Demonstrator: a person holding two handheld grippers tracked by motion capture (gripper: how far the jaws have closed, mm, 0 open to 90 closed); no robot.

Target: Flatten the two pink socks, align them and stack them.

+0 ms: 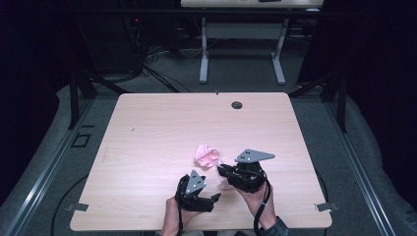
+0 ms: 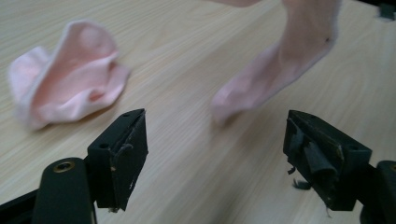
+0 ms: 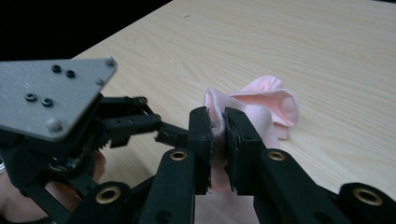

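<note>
Right hand-held gripper clamped on one pink sock, left one open just below it

My right hand-held gripper (image 3: 218,140) pinches the lifted pink sock (image 2: 280,65) tight; it dangles with its long axis running down toward seven o'clock, toe brushing the surface (image 1: 147,137). My left hand-held gripper (image 2: 215,158) has its jaws apart, nothing between them, and the hanging toe sits at twelve o'clock from it, nearest that hand. The second pink sock (image 2: 65,88) lies crumpled at ten o'clock. The sock's clamped end hides between my right jaws, and its top is cut off.
</note>
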